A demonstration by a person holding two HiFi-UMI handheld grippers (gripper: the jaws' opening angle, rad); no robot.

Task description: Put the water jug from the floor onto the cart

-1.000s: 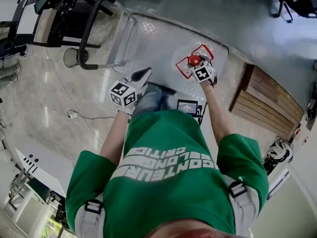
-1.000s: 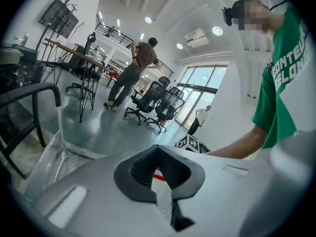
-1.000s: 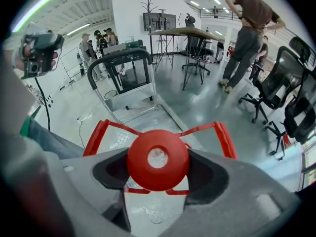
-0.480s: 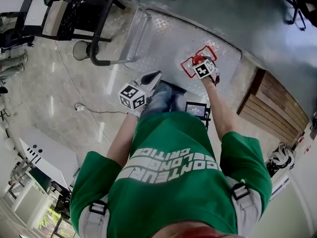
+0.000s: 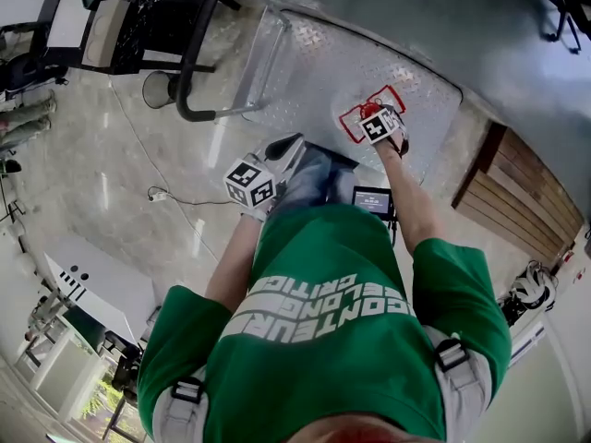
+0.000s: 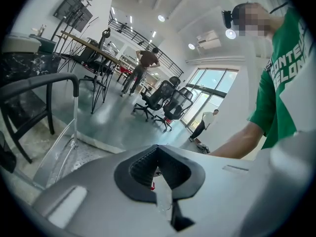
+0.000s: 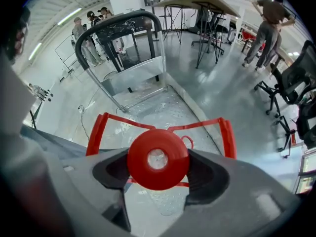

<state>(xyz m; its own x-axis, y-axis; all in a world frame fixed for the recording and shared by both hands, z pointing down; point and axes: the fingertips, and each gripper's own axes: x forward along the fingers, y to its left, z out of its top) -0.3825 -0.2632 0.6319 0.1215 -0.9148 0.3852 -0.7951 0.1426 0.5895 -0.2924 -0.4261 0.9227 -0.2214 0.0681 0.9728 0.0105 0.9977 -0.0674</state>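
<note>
My right claw [image 7: 159, 168] is clamped on the clear, red-capped water jug [image 7: 158, 149] over the silver metal cart [image 7: 165, 105]. My left claw [image 6: 158, 149] (near that cart) is pressed together, empty.

Head view barely shows the water jug [image 5: 349, 123] — the right gripper [image 5: 371, 114] covers its top. In the right gripper view the red cap [image 7: 158, 158] hides the neck, and the clear body's tough to make out. The cart [image 5: 314, 63] loses its near edge behind the person's legs [image 5: 312, 175].
</note>
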